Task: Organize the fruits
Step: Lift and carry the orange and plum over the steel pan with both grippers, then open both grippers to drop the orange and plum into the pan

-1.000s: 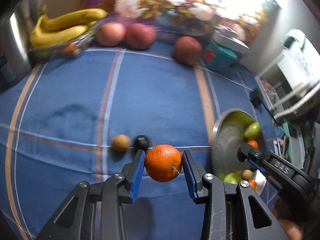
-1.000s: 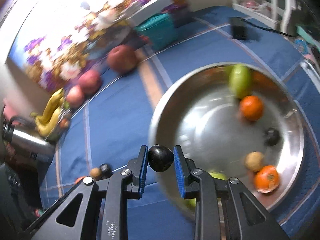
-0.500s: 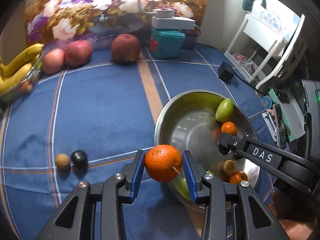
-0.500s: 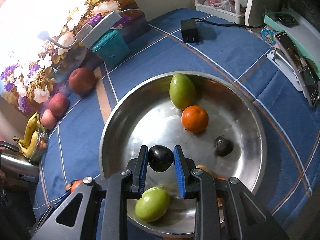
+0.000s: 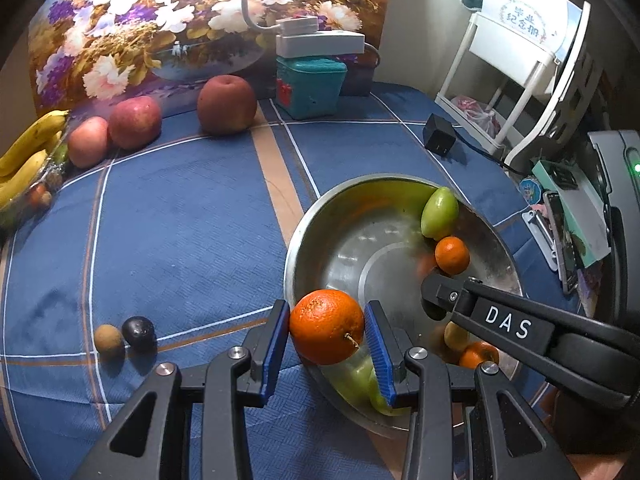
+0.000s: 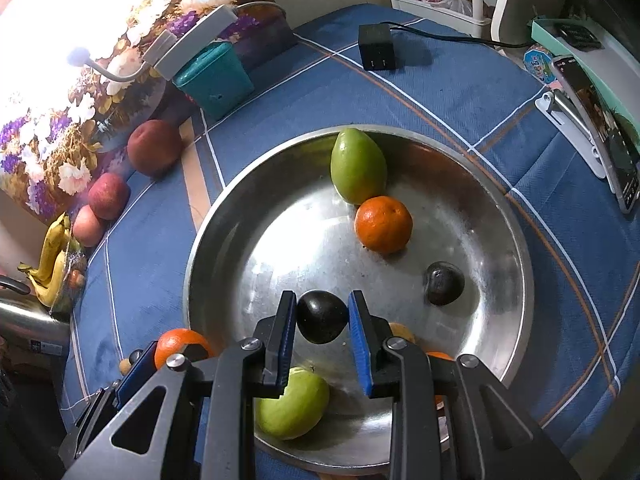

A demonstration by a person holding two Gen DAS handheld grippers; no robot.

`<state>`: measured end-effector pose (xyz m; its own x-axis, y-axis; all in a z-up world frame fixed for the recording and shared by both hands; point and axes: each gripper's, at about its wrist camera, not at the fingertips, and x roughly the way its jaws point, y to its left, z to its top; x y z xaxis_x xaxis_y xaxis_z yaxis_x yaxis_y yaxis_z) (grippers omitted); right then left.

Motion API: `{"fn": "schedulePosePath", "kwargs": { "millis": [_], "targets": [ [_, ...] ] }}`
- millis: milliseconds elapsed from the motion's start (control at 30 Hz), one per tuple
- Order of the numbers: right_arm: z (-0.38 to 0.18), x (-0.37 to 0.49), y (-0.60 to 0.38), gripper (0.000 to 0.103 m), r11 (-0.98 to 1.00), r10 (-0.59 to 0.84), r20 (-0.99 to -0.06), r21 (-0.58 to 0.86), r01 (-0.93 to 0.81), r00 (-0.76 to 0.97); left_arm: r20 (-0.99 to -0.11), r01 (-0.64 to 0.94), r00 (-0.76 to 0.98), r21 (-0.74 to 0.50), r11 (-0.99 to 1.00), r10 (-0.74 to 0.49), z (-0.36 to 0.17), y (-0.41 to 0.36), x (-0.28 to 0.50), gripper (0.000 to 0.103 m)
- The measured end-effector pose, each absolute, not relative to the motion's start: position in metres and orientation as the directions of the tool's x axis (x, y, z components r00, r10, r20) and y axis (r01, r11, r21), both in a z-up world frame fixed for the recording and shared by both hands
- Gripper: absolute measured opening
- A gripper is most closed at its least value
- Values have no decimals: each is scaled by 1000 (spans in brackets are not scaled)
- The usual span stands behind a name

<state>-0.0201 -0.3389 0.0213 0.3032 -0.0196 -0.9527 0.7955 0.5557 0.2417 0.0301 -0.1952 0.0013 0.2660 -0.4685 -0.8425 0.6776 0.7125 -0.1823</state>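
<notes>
Both grippers tilt steeply downward (apparently) over the bowl [image 6: 516, 248].

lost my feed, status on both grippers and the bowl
Left gripper shut on orange, at bowl rim. Right gripper shut on dark fruit, over bowl. Nothing blocking.

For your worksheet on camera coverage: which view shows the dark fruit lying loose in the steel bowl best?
The right wrist view: the loose dark fruit lies unobstructed on the steel bowl floor, right of the right gripper. In the left wrist view that gripper's arm covers that part of the bowl, so the fruit cannot be seen.
</notes>
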Motion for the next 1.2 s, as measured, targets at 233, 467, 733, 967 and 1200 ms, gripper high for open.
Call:
{"fn": "schedulePosePath", "kwargs": {
  "millis": [233,467,733,967,1200],
  "targets": [
    [23,-20,-339,28,557,-29,-953,235,797,302,-847,679,257,-184,710,-465,0,-198,29,44],
    [28,-19,-339,43,558,-48,-950,231,797,309,-840,685,270,-176,707,-471,5,-198,26,59],
    [32,-18,-337,54,572,-71,-948,217,791,311,-864,615,284,-168,770,-416,2,-186,38,70],
    [34,-17,-335,55,581,-83,-947,206,788,309,-887,499,314,-150,854,-339,-3,-158,57,72],
    [34,-12,-328,55,605,-85,-950,189,773,299,-903,355,354,-112,928,-245,-4,-118,78,74]
  ]
}}
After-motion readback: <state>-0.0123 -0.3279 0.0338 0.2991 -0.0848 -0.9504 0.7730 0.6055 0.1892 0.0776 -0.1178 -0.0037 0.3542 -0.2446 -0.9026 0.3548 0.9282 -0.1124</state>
